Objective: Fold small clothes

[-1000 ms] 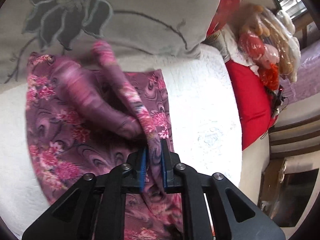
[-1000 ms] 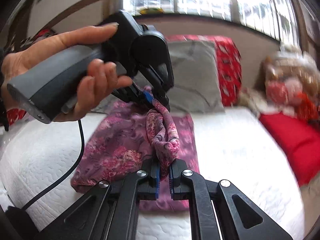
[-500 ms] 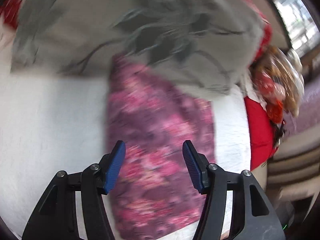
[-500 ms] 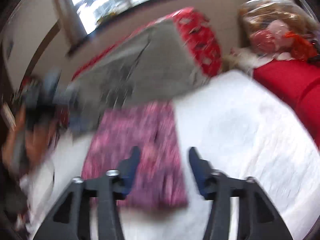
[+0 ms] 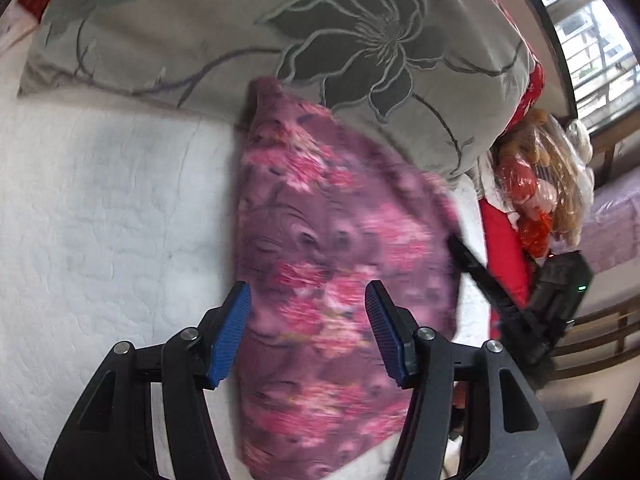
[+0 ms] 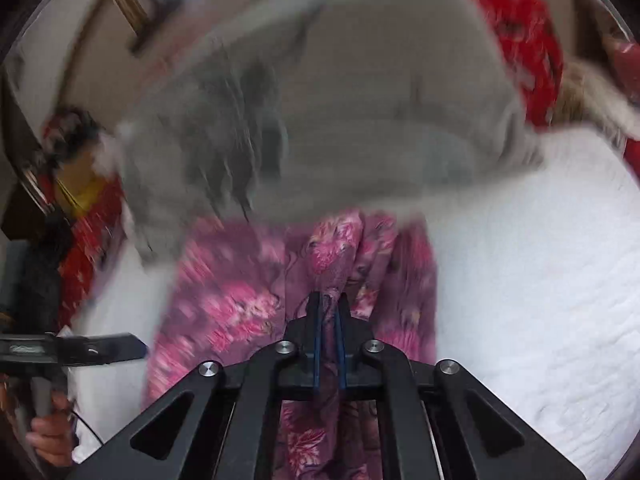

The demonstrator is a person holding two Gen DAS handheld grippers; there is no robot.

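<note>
A small purple garment with pink flowers (image 5: pixel 332 264) lies on the white quilted bed, its far end against a grey pillow. My left gripper (image 5: pixel 308 320) is open and empty, hovering over the garment's near part with the cloth showing between the blue pads. My right gripper (image 6: pixel 329 312) is shut on a raised fold of the same garment (image 6: pixel 240 304), near its middle. The right gripper's body shows at the right edge of the left wrist view (image 5: pixel 532 312); the left gripper shows at the left edge of the right wrist view (image 6: pixel 72 350). Both views are motion-blurred.
A grey pillow with a dark flower print (image 5: pixel 320 40) lies at the head of the bed, also in the right wrist view (image 6: pixel 340 112). A red cushion (image 5: pixel 500 248) and bagged soft toys (image 5: pixel 540 184) sit to the right. White bed surface (image 6: pixel 540 260) lies on both sides.
One second ago both grippers held the garment up; both then let go and opened. Now the right gripper has shut on a fold again, and the left stays open.
</note>
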